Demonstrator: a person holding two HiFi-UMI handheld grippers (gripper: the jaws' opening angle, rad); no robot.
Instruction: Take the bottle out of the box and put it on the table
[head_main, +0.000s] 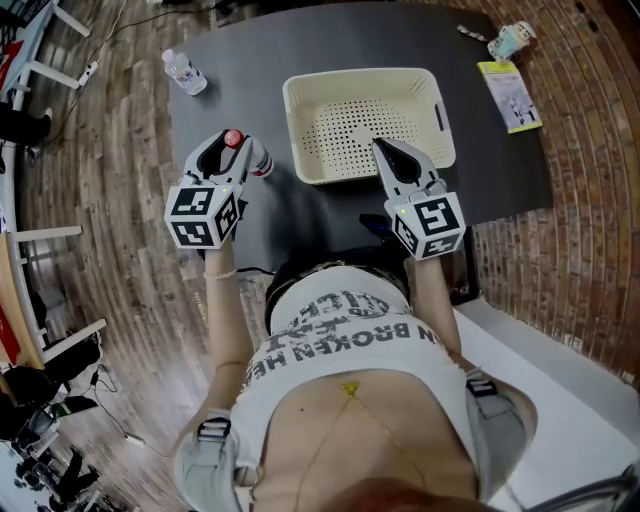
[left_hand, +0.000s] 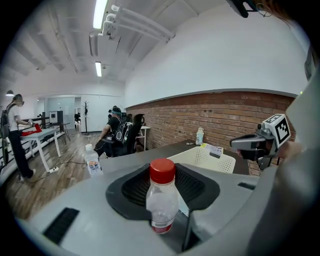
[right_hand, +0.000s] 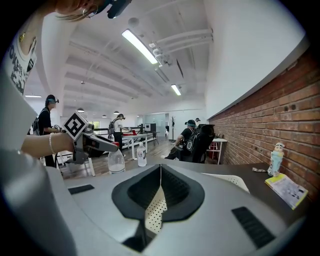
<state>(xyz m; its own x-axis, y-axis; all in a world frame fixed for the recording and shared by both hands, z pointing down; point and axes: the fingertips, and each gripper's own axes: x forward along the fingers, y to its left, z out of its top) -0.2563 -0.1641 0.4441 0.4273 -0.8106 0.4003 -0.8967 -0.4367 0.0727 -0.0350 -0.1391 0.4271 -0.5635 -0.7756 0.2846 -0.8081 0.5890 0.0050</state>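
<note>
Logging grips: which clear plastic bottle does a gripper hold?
The red-capped clear plastic bottle, held in the left gripper; the white-capped bottle stands alone on the grey table.

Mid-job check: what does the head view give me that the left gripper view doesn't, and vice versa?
Head view only: the white basket's perforated floor, with nothing in it. Left gripper view only: the left hand-held gripper's pads pressing the red-capped bottle, and a seated person behind. Both: that bottle, the basket, the spare bottle on the table.

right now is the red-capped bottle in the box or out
Out: the left gripper holds the bottle outside the box, to its left.
</note>
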